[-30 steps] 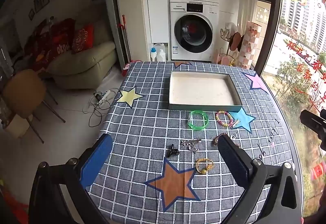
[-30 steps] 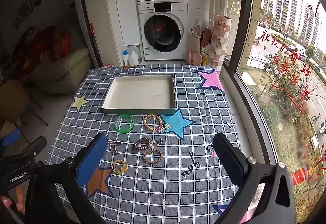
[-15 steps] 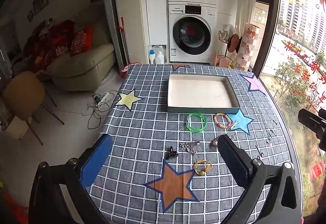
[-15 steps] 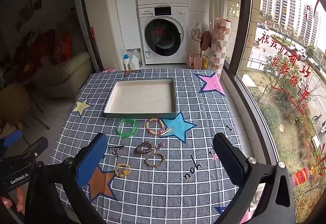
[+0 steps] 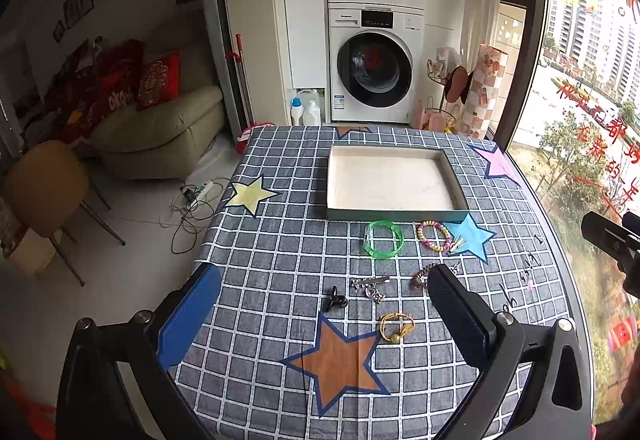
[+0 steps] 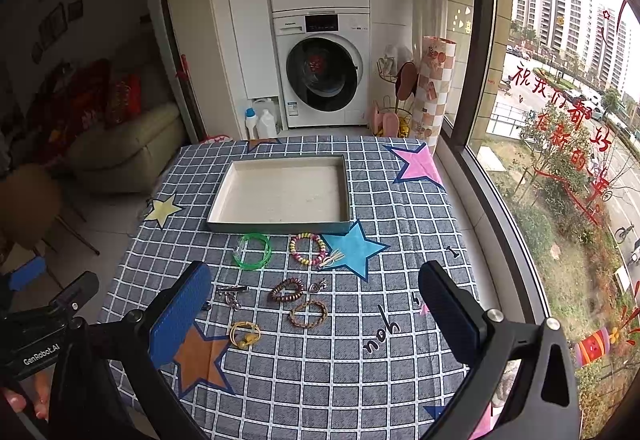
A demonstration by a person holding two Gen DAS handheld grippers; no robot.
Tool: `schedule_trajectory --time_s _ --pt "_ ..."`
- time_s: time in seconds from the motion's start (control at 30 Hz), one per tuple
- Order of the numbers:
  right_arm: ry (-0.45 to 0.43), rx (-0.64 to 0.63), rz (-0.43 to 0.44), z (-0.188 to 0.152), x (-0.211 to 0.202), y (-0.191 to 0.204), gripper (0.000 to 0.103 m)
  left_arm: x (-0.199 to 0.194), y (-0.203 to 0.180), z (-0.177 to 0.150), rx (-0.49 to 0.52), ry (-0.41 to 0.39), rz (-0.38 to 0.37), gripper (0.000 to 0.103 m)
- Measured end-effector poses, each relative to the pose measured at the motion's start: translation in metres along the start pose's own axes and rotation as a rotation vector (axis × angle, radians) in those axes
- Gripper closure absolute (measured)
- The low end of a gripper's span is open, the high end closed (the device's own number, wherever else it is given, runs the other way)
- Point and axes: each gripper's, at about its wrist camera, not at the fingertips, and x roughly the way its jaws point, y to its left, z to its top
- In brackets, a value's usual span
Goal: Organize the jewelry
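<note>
A shallow white tray [image 5: 394, 215] [image 6: 276, 227] lies empty at the far middle of the checked tablecloth. Just in front of it lie a green bangle [image 5: 383, 239] [image 6: 252, 250] and a pink-yellow bead bracelet [image 5: 433, 236] [image 6: 307, 249]. Nearer are a silver clip [image 5: 370, 282] [image 6: 232, 290], a black clip [image 5: 335, 303], a brown bead bracelet [image 6: 286, 289], a braided bracelet [image 6: 308, 313] and a gold ring-shaped piece [image 5: 396, 327] [image 6: 244, 334]. My left gripper [image 5: 320, 314] and right gripper [image 6: 314, 310] hover high over the near edge, both open and holding nothing.
The table [image 6: 404, 208] stands against a window on the right, with its left edge dropping to the floor. A washer and dryer stack [image 5: 376, 64] is behind it. A sofa [image 5: 160, 128] and a chair [image 5: 44, 188] are at the left, and cables lie on the floor.
Both cameras have drawn back and up a little; the tray and jewelry now sit slightly farther away. Nothing on the table has moved, and both grippers stay open.
</note>
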Motion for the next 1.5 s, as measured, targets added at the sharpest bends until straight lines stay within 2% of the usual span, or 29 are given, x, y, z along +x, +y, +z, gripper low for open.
schedule_trajectory --time_s 1.5 --pt "-0.004 0.002 0.003 -0.0023 -0.0006 -0.0006 0.0 -0.0021 -0.0021 0.0005 -0.001 0.001 -0.004 0.0"
